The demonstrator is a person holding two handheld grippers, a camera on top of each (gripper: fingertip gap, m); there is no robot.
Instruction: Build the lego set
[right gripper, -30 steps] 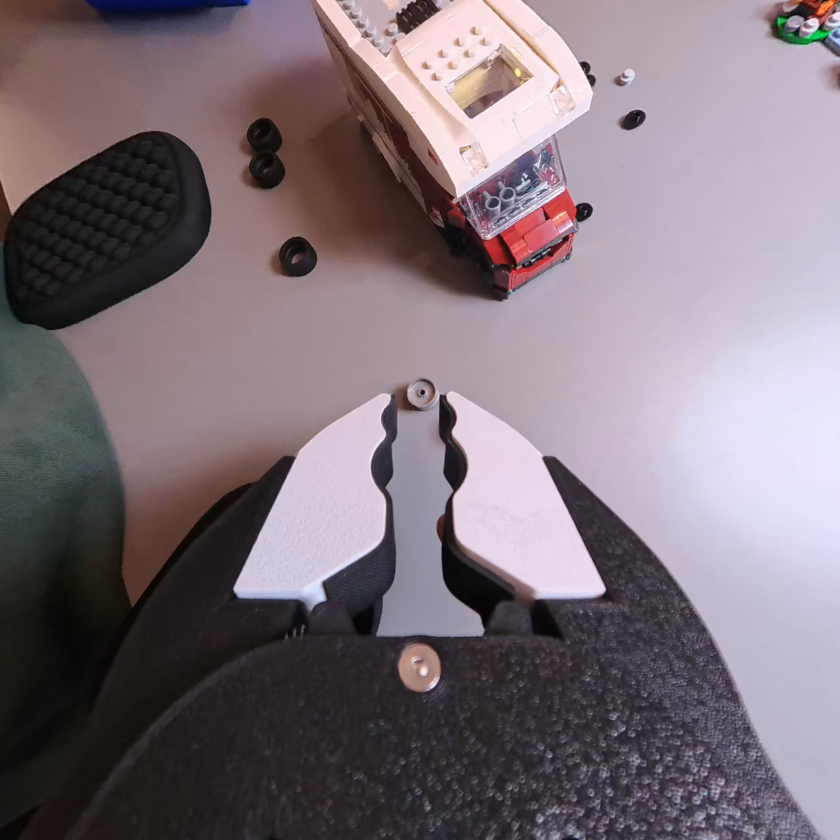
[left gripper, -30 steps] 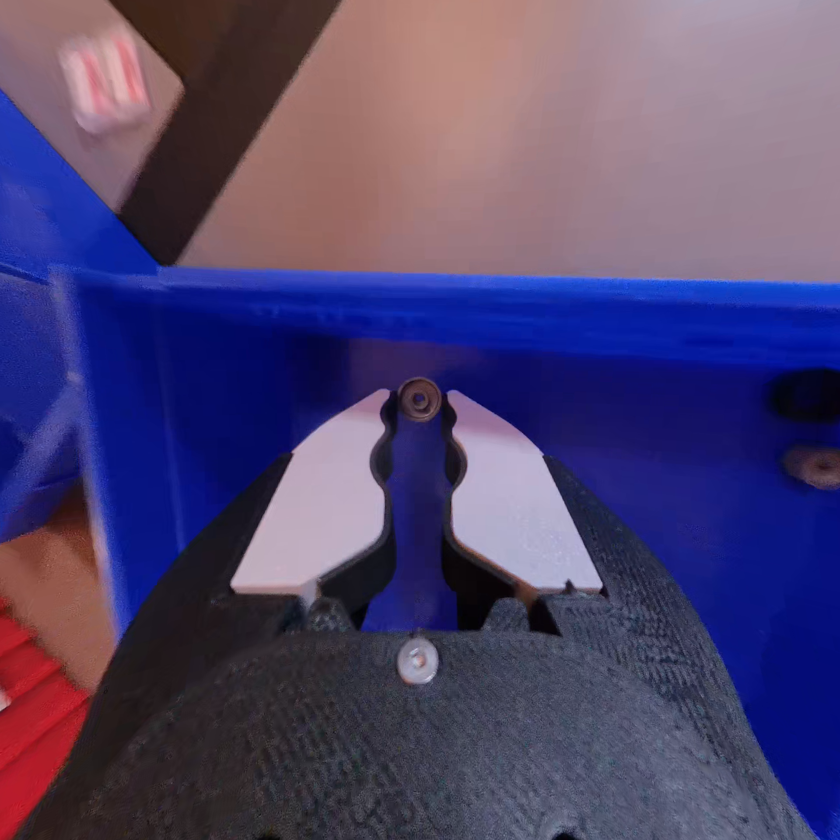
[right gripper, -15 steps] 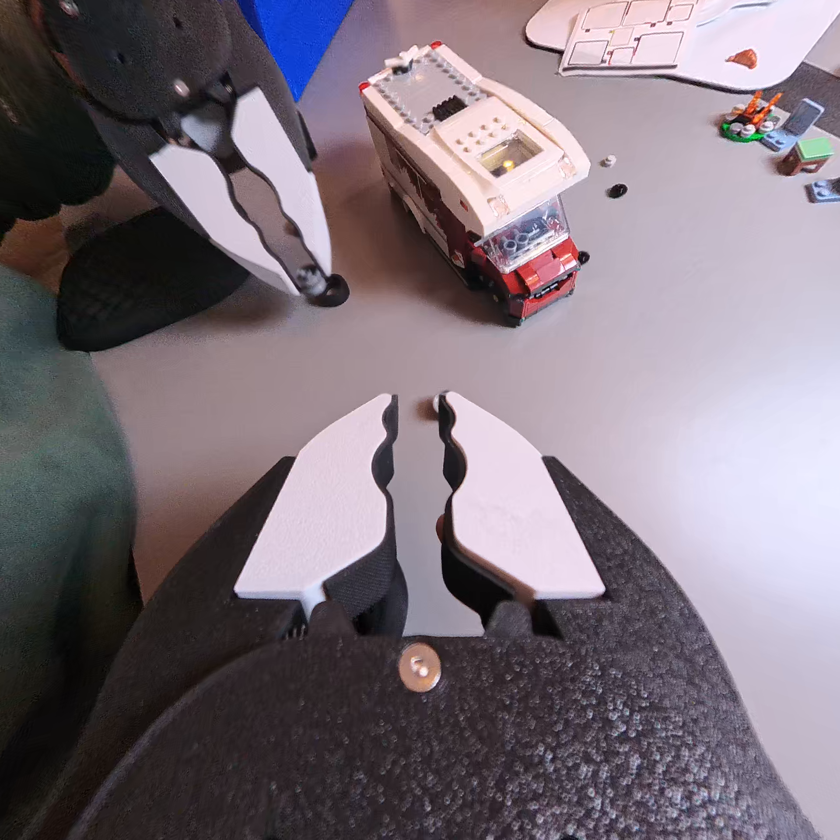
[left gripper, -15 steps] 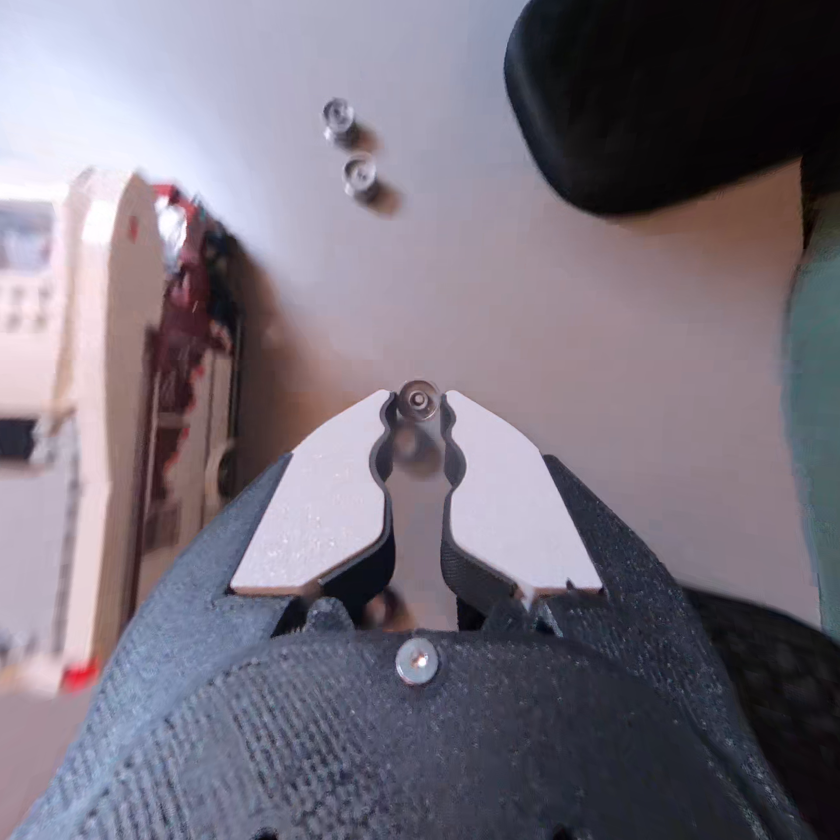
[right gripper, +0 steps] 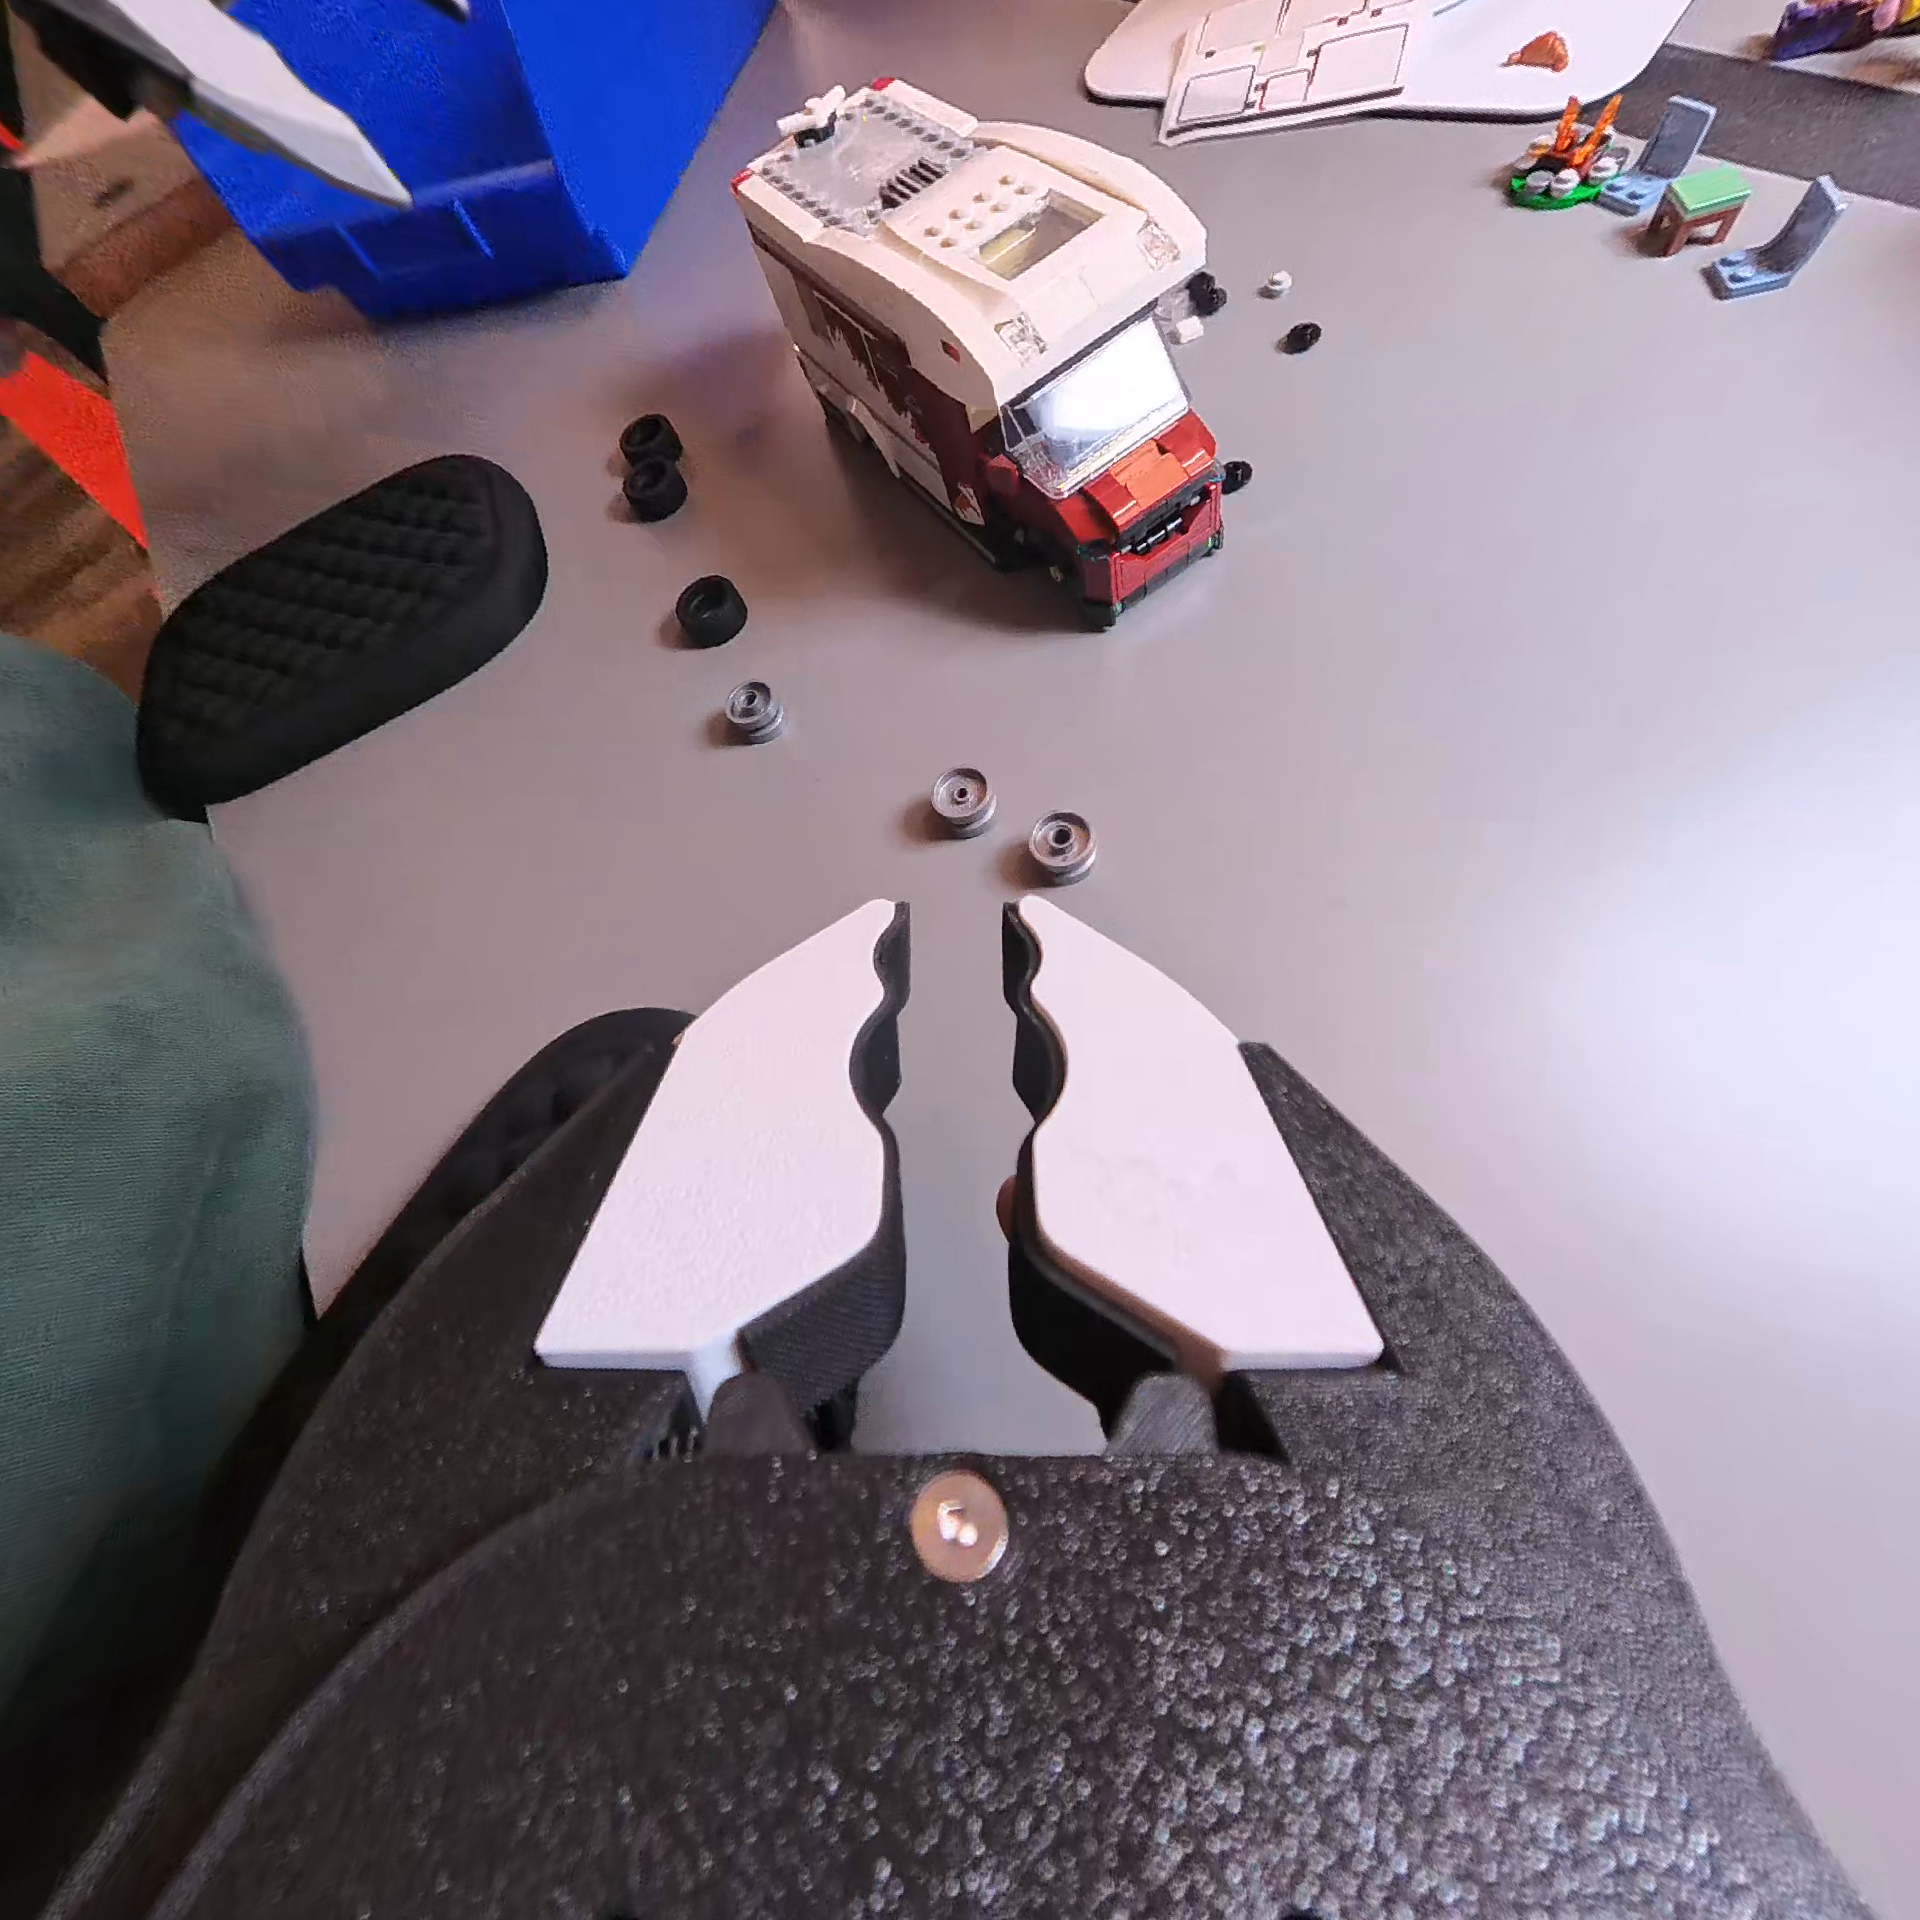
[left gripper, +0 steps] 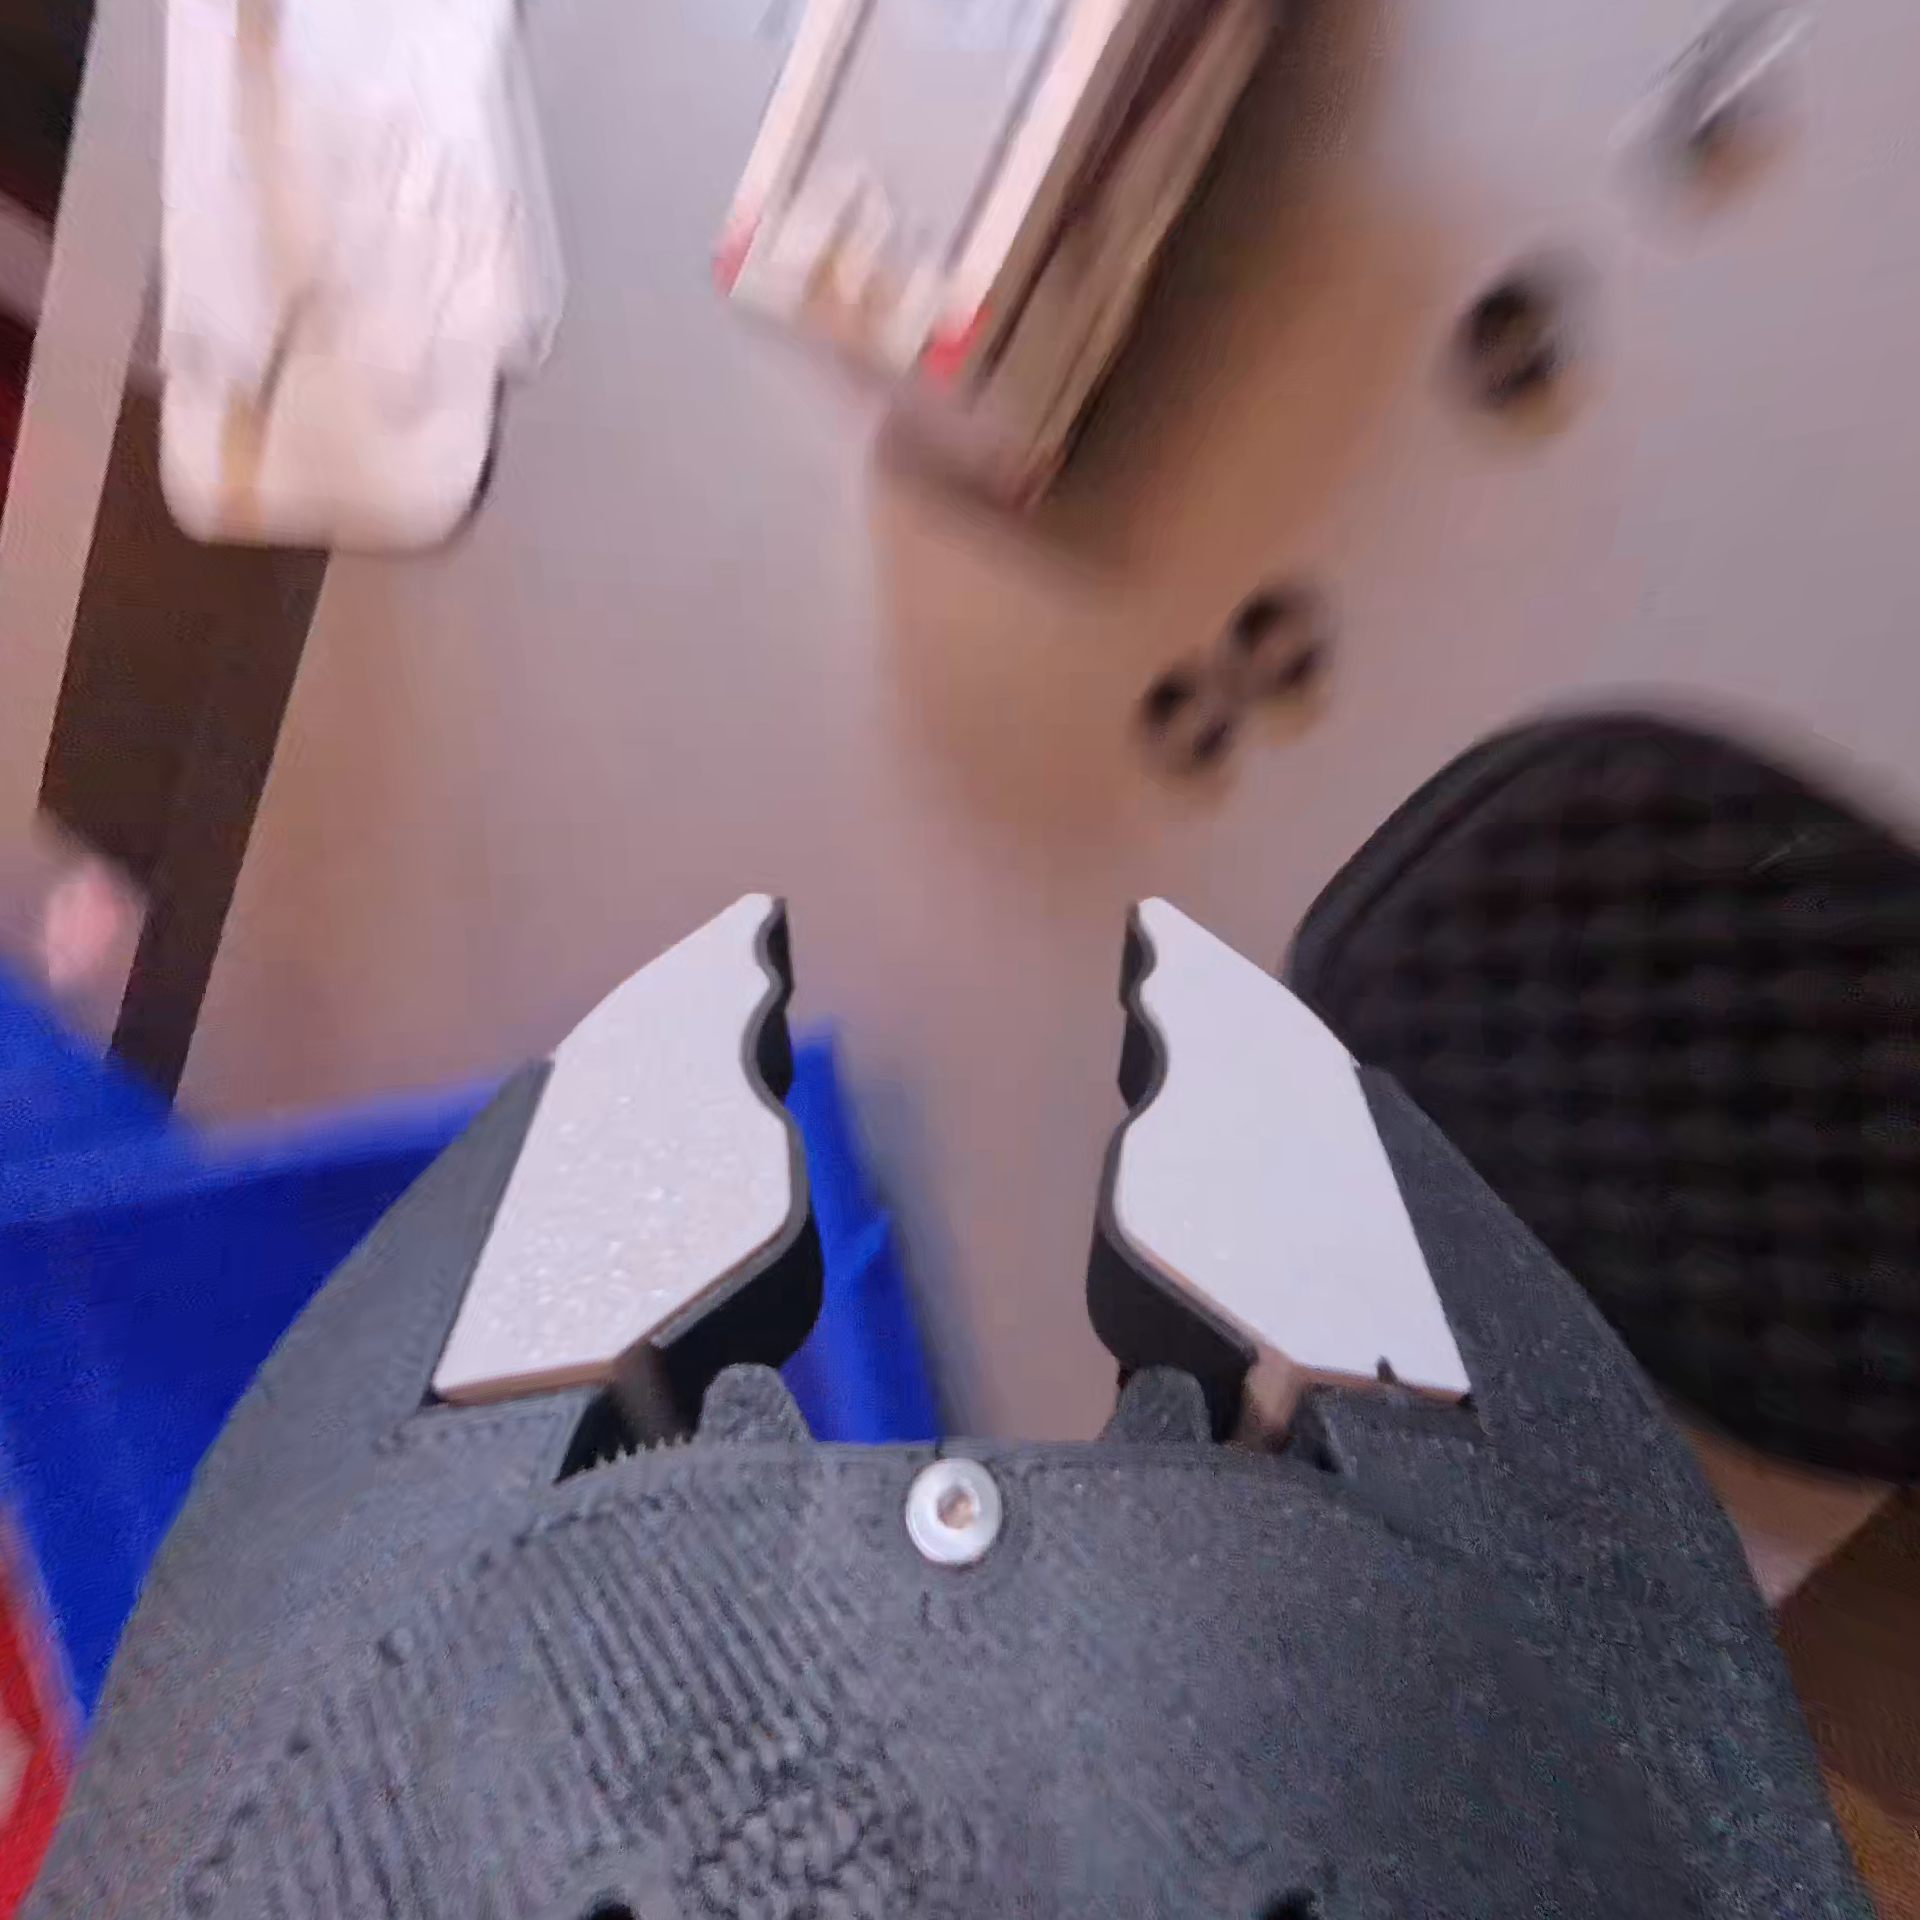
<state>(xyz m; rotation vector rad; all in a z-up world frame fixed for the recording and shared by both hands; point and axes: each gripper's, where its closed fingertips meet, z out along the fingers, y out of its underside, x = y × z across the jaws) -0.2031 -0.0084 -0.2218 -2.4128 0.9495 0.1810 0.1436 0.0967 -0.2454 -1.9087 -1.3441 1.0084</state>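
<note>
My left gripper (left gripper: 953, 914) is wide open and empty, above the table's left edge by a blue bin (left gripper: 208, 1226); the view is blurred by motion. One of its fingers (right gripper: 281, 114) shows at the top left of the right wrist view. My right gripper (right gripper: 958, 909) hovers low over the grey table (right gripper: 1455, 935), its jaws a little apart with nothing between them. Two grey wheel hubs (right gripper: 963, 801) (right gripper: 1062, 847) lie just past its tips, and a third hub (right gripper: 753, 714) lies farther left. Three black tyres (right gripper: 711, 611) (right gripper: 655, 488) (right gripper: 651, 441) lie beyond.
A white and red brick camper van (right gripper: 997, 343) stands mid-table. The blue bin (right gripper: 468, 135) is at the back left, a black padded rest (right gripper: 343, 613) at the left. Small brick pieces (right gripper: 1683, 208) and a paper sheet (right gripper: 1351, 52) lie at the back right. Left tips to right tips: about 35 cm.
My left gripper carried a grey hub out of the blue bin, set it down by a tyre, opened wide and swung back toward the bin. My right gripper drew back from the table.
</note>
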